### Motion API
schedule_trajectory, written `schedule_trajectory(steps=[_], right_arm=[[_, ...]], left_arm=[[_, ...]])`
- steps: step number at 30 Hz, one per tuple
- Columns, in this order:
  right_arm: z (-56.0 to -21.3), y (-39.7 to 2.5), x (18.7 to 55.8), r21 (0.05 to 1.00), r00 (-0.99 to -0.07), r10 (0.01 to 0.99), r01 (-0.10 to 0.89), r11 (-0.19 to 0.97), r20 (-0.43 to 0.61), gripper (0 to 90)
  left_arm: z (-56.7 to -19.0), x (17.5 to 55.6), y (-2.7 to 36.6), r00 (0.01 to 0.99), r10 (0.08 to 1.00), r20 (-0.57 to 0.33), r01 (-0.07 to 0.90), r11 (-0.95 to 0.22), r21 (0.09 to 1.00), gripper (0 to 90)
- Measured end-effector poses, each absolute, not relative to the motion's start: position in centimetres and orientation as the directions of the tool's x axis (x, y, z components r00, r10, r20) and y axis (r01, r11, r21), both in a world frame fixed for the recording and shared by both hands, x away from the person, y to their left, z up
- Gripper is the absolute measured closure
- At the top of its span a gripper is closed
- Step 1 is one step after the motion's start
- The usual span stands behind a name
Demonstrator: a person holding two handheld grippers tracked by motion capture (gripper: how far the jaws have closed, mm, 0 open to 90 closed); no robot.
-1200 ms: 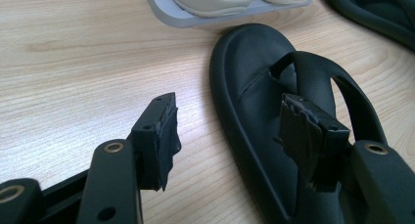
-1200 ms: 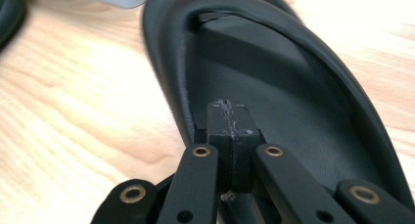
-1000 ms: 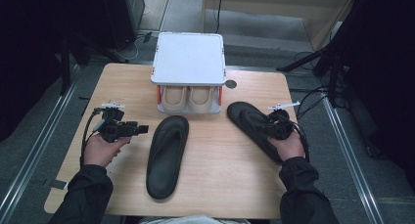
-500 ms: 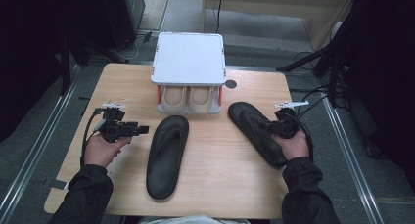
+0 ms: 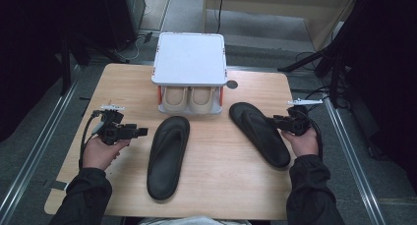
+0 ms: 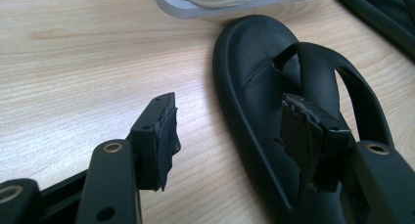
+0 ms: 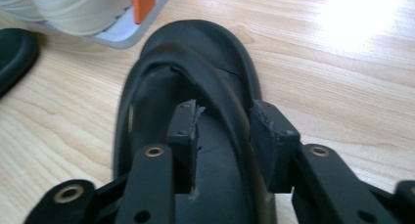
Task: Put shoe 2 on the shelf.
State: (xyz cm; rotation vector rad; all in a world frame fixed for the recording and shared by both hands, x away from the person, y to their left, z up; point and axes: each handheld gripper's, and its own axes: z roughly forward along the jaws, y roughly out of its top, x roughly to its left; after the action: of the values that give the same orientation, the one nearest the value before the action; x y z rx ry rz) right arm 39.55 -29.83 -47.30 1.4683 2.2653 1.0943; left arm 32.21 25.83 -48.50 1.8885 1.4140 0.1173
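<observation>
Black sandals, two, flat on wooden tabletop (image 5: 123, 82). Right sandal (image 5: 259, 133) near right edge, toe toward far edge. Right tongs (image 7: 222, 131) over its strap (image 7: 215, 87), jaws either side of strap, small gap, not squeezing yet. Left sandal (image 5: 167, 155) in middle, heel near front edge. Left tongs (image 6: 240, 131) wide apart, empty, just beside left sandal's toe end, low over wood. Grey rack (image 5: 191, 58) at far edge, pale shoes (image 5: 189, 98) inside, close behind both sandals.
</observation>
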Motion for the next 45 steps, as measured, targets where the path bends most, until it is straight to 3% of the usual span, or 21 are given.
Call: schedule_trajectory(steps=[13,15,25,35,45], right_arm=[[-49.9,-28.8,41.7,0.607,-0.472,0.864,0.743,0.284,0.175,61.7],[-50.0,-28.7,41.8,0.607,-0.467,0.868,0.743,0.282,0.169,66.7],[-49.6,-29.1,41.8,0.589,-0.449,0.873,0.764,0.264,0.191,74.2],[-48.0,-28.5,41.1,0.609,-0.452,0.868,0.753,0.248,0.206,74.4],[-46.8,-26.2,39.8,0.587,-0.456,0.858,0.771,0.248,0.236,74.5]], left_arm=[[-48.6,31.2,26.6,0.360,0.863,-0.356,0.782,-0.070,0.620,40.2],[-48.5,31.1,26.7,0.356,0.865,-0.353,0.777,-0.063,0.627,40.2],[-48.6,31.1,26.5,0.373,0.863,-0.342,0.773,-0.086,0.628,40.8],[-48.5,31.1,26.4,0.383,0.844,-0.376,0.784,-0.081,0.616,55.8],[-48.2,31.0,26.2,0.412,0.822,-0.392,0.775,-0.090,0.626,80.7]])
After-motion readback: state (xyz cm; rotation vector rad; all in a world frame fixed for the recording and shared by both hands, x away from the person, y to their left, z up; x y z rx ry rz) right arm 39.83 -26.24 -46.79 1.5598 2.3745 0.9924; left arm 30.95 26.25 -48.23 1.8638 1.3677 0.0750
